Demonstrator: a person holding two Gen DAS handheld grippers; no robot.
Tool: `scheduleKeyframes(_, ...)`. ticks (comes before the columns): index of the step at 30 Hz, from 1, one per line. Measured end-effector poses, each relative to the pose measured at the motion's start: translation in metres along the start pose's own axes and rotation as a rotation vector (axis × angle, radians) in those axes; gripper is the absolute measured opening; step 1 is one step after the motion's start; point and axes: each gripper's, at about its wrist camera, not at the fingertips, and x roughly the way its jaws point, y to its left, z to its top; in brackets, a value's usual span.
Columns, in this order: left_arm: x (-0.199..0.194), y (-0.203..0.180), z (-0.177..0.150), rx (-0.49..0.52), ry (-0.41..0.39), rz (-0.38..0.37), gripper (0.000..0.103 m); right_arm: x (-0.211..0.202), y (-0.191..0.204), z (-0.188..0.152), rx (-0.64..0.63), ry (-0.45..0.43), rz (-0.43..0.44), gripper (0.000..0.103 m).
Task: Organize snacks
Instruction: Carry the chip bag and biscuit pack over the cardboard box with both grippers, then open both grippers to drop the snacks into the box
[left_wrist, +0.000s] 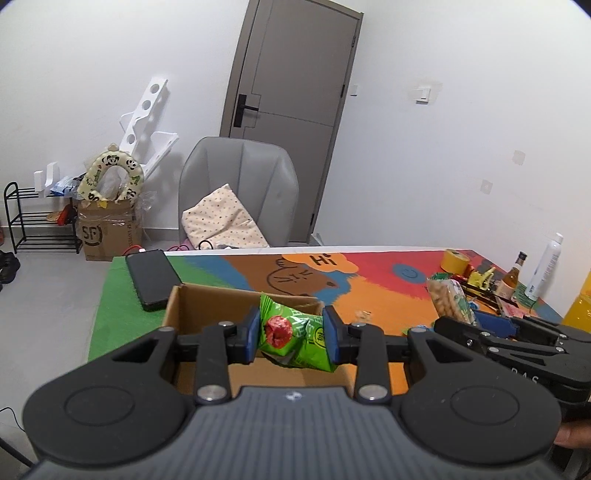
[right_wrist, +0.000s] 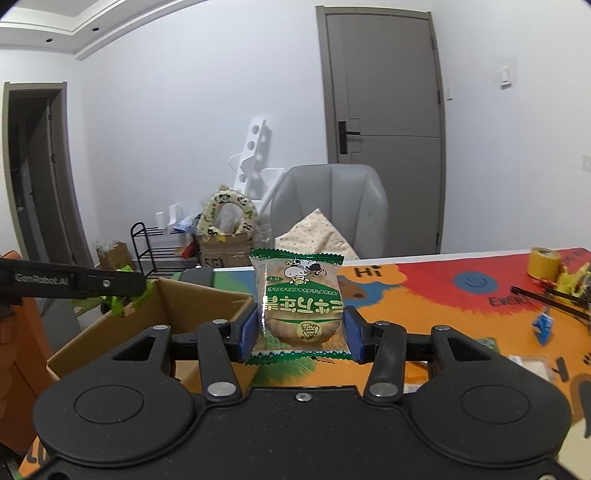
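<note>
My left gripper (left_wrist: 291, 334) is shut on a bright green snack packet (left_wrist: 295, 339) with a red picture, held over the open cardboard box (left_wrist: 207, 302) on the colourful table mat. My right gripper (right_wrist: 301, 332) is shut on a green-and-clear wrapped round cake (right_wrist: 301, 302), held upright just right of the same box (right_wrist: 192, 306). In the right wrist view the left gripper's arm (right_wrist: 74, 282) reaches over the box from the left with its green packet (right_wrist: 122, 299). In the left wrist view the right gripper (left_wrist: 517, 339) sits at the right, with its cake (left_wrist: 448, 297) seen edge-on.
A black phone (left_wrist: 153, 278) lies left of the box. A yellow tape roll (left_wrist: 455, 259), bottles (left_wrist: 511, 277), a white spray can (left_wrist: 545, 269) and small clutter fill the table's right end. A grey chair (left_wrist: 238, 188) with a cushion stands behind the table.
</note>
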Motion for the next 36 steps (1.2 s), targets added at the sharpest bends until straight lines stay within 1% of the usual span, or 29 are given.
scheduleKeyframes(9,0.027,0.027,0.009,-0.03,0.039,0.014,0.034,0.025,0.022,0.011,-0.005,0.024,0.049,0.046)
scheduleKeyframes(12,0.034,0.034,0.011,-0.037,0.051,0.013,0.034,0.033,0.029,0.014,0.02,0.041,0.081,0.046)
scheduleKeyframes(17,0.042,0.042,0.014,-0.042,0.061,0.02,0.038,0.044,0.04,0.018,0.027,0.052,0.109,0.046)
scheduleKeyframes(19,0.041,0.047,0.015,-0.055,0.06,0.023,0.045,0.05,0.044,0.018,0.023,0.064,0.115,0.046)
scheduleKeyframes(23,0.035,0.056,0.014,-0.083,0.056,0.046,0.054,0.057,0.051,0.018,0.014,0.078,0.134,0.046)
scheduleKeyframes(25,0.031,0.059,0.014,-0.095,0.055,0.052,0.061,0.058,0.054,0.019,0.011,0.086,0.15,0.048)
scheduleKeyframes(26,0.028,0.06,0.013,-0.098,0.053,0.057,0.062,0.058,0.055,0.019,0.009,0.09,0.156,0.049)
scheduleKeyframes(28,0.025,0.06,0.014,-0.098,0.049,0.07,0.07,0.053,0.057,0.019,0.003,0.069,0.141,0.061)
scheduleKeyframes(31,0.02,0.056,0.013,-0.083,0.046,0.101,0.081,0.05,0.052,0.02,0.012,0.062,0.12,0.07)
scheduleKeyframes(32,0.018,0.053,0.012,-0.076,0.045,0.107,0.083,0.048,0.048,0.019,0.028,0.064,0.114,0.071)
scheduleKeyframes(34,0.017,0.047,0.011,-0.064,0.046,0.11,0.089,0.044,0.041,0.016,0.048,0.066,0.092,0.075)
scheduleKeyframes(36,0.016,0.041,0.009,-0.048,0.049,0.115,0.092,0.041,0.034,0.012,0.057,0.074,0.065,0.076)
